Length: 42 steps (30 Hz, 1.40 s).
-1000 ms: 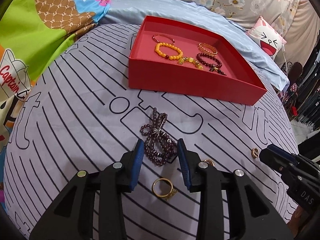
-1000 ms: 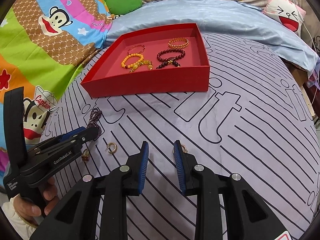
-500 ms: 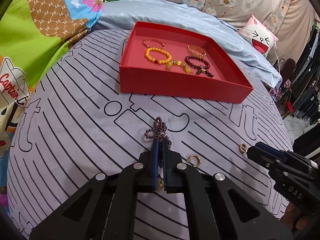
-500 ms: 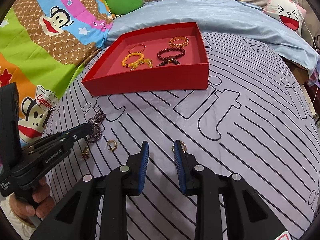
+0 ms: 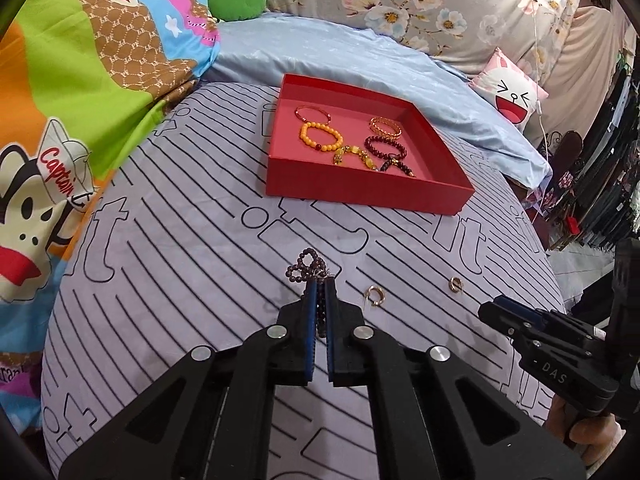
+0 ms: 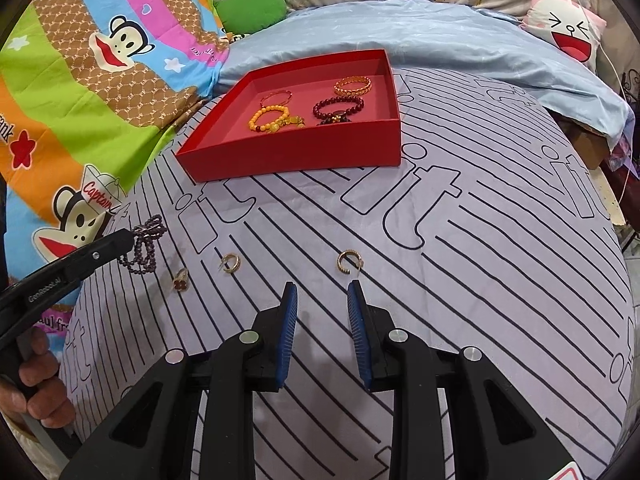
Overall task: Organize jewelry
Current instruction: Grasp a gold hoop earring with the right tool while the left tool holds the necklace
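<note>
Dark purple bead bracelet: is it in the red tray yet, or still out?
Out. The dark purple bead bracelet is pinched in the left gripper, dangling above the striped sheet, short of the red tray.

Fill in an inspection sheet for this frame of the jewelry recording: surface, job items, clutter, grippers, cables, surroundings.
Surface: bed under a lilac striped sheet.
Job's things: red tray holding an orange bead bracelet, a dark red bead bracelet, a gold bangle and a thin red bangle. On the sheet: two gold hoop earrings and a flower ring.
Clutter: nothing seen.
Grippers: left gripper shut on the purple bead strand, which hangs clear of the sheet. Right gripper open, empty, near one hoop.
Cables: a thin white cord at the far right.
Surroundings: cartoon monkey quilt, blue blanket, cat-face cushion, green plush.
</note>
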Each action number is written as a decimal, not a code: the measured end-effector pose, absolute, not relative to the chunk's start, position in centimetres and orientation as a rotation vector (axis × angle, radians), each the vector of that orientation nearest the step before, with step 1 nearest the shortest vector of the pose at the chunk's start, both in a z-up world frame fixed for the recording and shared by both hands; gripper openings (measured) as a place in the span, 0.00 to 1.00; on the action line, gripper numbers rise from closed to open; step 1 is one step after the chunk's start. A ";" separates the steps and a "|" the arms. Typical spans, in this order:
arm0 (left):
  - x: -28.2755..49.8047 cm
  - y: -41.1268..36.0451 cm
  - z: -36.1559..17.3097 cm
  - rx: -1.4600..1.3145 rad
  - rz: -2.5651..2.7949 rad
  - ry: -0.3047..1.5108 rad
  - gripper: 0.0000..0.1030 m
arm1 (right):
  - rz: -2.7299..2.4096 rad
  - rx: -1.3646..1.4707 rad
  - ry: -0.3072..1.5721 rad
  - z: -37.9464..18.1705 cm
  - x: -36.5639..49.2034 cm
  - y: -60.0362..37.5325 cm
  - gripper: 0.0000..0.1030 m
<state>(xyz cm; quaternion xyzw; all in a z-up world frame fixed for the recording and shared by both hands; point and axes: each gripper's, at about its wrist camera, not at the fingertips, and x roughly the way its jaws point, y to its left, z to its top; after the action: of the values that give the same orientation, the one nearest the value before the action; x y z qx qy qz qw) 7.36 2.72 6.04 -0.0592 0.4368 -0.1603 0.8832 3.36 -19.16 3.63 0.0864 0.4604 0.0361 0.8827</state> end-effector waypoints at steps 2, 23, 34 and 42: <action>6.8 2.9 6.1 -0.121 -0.330 0.908 0.03 | 0.079 0.181 0.962 3.5 3.0 -19.1 0.25; 5.3 7.6 4.5 -0.132 -0.224 0.945 0.03 | 0.316 0.057 0.986 2.6 5.3 -7.9 0.26; 6.4 9.0 3.8 -0.150 -0.206 0.952 0.03 | 0.334 0.028 1.029 0.9 7.4 -5.8 0.23; 6.6 9.1 3.7 -0.154 -0.207 0.956 0.03 | 0.334 0.022 1.033 0.2 7.6 -5.9 0.05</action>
<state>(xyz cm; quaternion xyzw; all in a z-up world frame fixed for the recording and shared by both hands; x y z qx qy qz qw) 6.56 9.09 3.66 -0.0739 0.4587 -0.0994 0.8799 7.58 -5.88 0.17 0.0106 0.4917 0.1589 0.8561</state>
